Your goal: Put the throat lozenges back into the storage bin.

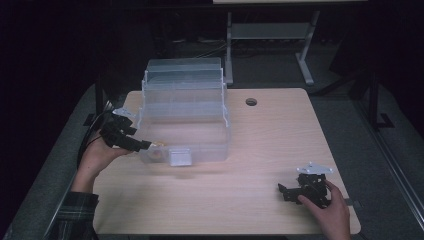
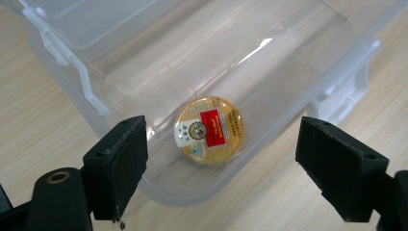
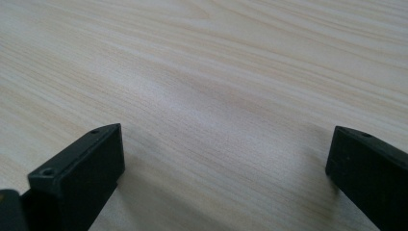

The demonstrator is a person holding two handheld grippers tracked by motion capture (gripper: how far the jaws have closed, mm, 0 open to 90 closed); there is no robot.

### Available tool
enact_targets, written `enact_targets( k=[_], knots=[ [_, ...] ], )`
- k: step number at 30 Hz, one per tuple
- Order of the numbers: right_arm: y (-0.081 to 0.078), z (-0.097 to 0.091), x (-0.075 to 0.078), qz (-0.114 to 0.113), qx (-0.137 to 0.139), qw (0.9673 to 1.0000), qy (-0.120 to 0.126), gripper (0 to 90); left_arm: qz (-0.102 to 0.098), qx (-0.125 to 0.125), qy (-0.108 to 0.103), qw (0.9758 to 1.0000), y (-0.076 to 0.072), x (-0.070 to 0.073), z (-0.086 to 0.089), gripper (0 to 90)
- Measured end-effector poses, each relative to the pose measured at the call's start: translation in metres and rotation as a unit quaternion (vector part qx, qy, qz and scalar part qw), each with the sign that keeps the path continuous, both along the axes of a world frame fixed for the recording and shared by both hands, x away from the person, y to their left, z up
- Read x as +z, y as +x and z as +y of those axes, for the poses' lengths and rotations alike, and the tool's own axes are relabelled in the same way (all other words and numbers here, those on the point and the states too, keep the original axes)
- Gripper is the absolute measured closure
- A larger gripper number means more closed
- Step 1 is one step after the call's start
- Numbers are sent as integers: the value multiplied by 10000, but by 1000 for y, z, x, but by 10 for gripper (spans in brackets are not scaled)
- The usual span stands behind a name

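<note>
A clear plastic box with its lid up stands on the left half of the wooden table. A small round gold tin with a red label lies flat on the box floor, near a corner. My left gripper hovers over that corner of the clear box, open, its jaws wide apart on either side of the tin and above it. My right gripper rests low at the table's front right, open, with bare wood between its jaws.
A round cable hole sits in the table behind the box. The box has a front latch. A white desk frame stands on the dark floor beyond the table.
</note>
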State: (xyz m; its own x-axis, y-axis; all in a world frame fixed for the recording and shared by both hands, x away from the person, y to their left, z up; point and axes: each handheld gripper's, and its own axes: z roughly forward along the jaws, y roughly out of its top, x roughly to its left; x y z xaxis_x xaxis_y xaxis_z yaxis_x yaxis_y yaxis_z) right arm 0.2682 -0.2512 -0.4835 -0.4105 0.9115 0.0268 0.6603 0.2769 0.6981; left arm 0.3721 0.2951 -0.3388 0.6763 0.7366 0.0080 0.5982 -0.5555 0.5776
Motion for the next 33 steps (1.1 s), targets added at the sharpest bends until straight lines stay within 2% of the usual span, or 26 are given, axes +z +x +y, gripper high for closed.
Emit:
enact_targets(
  k=[11, 23, 28, 33],
  knots=[
    [0, 0, 0, 5, -4, 10000, 5, 0, -283, 5, -123, 9995, -29, -6, 3, 175],
    [1, 0, 0, 10, 6, 10000, 1, 0, -436, -30, -307, 9986, -59, -26, 6, 159],
    [1, 0, 0, 10, 7, 10000, 0, 0, -452, -14, -384, 9982, -67, -34, 7, 159],
    [1, 0, 0, 11, 6, 10000, 2, 0, -599, -31, -435, 9973, -73, -41, 8, 159]
  ],
)
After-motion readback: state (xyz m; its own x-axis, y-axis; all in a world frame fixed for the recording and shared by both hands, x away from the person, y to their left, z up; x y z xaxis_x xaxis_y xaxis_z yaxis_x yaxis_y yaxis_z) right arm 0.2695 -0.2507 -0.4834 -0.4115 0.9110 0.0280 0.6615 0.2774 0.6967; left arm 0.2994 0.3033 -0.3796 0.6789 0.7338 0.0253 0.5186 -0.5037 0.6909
